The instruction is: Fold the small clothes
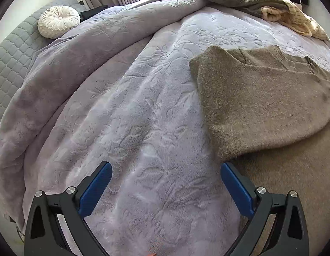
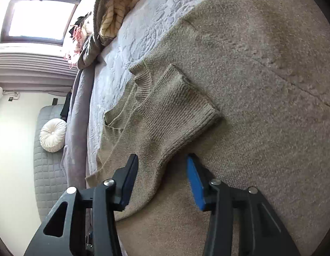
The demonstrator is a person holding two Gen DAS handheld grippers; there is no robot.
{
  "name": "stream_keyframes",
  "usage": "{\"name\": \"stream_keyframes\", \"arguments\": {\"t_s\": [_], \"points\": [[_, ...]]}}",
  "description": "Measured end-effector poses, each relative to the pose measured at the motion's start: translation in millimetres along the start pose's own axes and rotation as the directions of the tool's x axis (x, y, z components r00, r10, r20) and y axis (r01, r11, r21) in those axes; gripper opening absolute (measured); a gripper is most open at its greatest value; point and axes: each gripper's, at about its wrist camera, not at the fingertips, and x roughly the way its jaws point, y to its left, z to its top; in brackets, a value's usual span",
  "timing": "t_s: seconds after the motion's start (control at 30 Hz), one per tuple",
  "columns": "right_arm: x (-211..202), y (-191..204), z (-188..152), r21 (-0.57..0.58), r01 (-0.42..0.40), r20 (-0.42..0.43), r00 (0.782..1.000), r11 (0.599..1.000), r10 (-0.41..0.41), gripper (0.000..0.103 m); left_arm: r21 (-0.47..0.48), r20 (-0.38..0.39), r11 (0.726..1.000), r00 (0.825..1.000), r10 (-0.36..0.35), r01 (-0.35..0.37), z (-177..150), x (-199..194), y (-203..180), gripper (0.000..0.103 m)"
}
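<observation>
Your right gripper stands part open above the folded sleeve of the brown sweater, nothing pinched; from this angle you can't quite tell whether the pads brush the knit. Your left gripper is spread wide over the bare lavender blanket, just beside the sweater's edge, holding nothing.

The sweater lies flat on the bed, one sleeve laid across the body, cuff pointing toward the collar.

What could go wrong, as a judgement: the knit is thick and fuzzy, so if you close low you may pinch two layers, or the blanket's plush with it, and drag the fold askew. A shallow bite on the sleeve edge would slip and let it flop back. Lifting with one gripper alone would slide the whole garment on that soft cover.

Counted: two grippers, one sweater being folded, one sleeve visibly folded over, one heap of unfolded clothes at the far edge with at least two garments in it, one round white cushion.
</observation>
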Motion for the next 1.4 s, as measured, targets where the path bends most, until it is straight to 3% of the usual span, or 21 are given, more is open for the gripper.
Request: {"name": "stream_keyframes", "arguments": {"t_s": [0.17,0.2,0.23,0.37,0.43,0.57,0.67,0.73,0.8,0.87,0.97,1.07,1.13,1.2,1.23,1.33,1.4], "points": [[13,5,19,-0.013,0.013,-0.028,1.0,1.0,-0.013,0.049,-0.089,0.003,0.993,0.997,-0.083,0.083,14,-14,27,0.102],[14,6,23,-0.014,0.024,-0.033,0.999,1.0,-0.025,0.023,-0.098,0.01,0.992,0.997,-0.079,0.079,21,-12,29,0.102],[13,7,28,-0.024,0.042,-0.028,0.999,0.999,-0.043,0.008,-0.105,0.021,0.992,0.997,-0.072,0.074,31,-11,30,0.102],[-11,15,33,-0.106,0.09,0.065,0.994,0.99,-0.084,0.008,-0.108,0.077,0.991,0.995,-0.068,0.076,64,0,20,0.102],[-14,9,35,-0.117,0.114,0.066,0.992,0.987,-0.107,0.008,-0.087,0.068,0.992,0.994,-0.08,0.086,76,13,10,0.102],[-7,-7,39,-0.084,0.133,0.023,0.991,0.988,-0.131,0.009,-0.08,0.022,0.983,0.986,-0.164,0.165,90,34,-5,0.102],[-18,-13,32,-0.053,0.143,0.038,0.989,0.988,-0.141,0.022,-0.091,-0.006,0.966,0.969,-0.245,0.244,104,47,-7,0.102],[-25,-4,19,-0.086,0.082,0.022,0.997,0.993,-0.08,0.034,-0.109,-0.039,0.945,0.948,-0.315,0.309,114,59,-7,0.101],[-22,14,-5,-0.125,-0.071,-0.055,0.996,0.99,0.064,0.041,-0.136,-0.064,0.923,0.927,-0.371,0.36,120,71,-6,0.1],[2,36,-39,-0.129,-0.189,-0.181,0.97,0.973,0.165,0.044,-0.156,-0.081,0.913,0.917,-0.392,0.377,124,79,-7,0.074],[54,65,-87,-0.117,-0.265,-0.329,0.92,0.957,0.215,0.044,-0.183,-0.103,0.917,0.921,-0.376,0.354,123,87,-6,0.052],[108,84,-120,-0.077,-0.285,-0.374,0.897,0.956,0.237,0.044,-0.188,-0.078,0.907,0.915,-0.395,0.375,123,84,-2,0.036],[130,89,-129,-0.041,-0.284,-0.361,0.898,0.958,0.251,0.044,-0.168,-0.072,0.909,0.915,-0.397,0.381,123,83,-2,0.035],[145,90,-133,-0.003,-0.278,-0.336,0.905,0.961,0.261,0.039,-0.15,-0.073,0.912,0.916,-0.396,0.382,124,80,-3,0.024],[153,89,-134,0.041,-0.29,-0.338,0.897,0.956,0.286,0.01,-0.143,-0.073,0.913,0.916,-0.395,0.382,126,78,-2,0.022],[160,93,-136,0.139,-0.376,-0.346,0.848,0.916,0.401,0.006,-0.116,-0.042,0.939,0.943,-0.331,0.325,133,69,2,0.022],[158,99,-135,0.075,-0.373,-0.349,0.859,0.925,0.374,0.006,-0.107,-0.022,0.954,0.958,-0.285,0.281,133,65,7,0.022]]}}
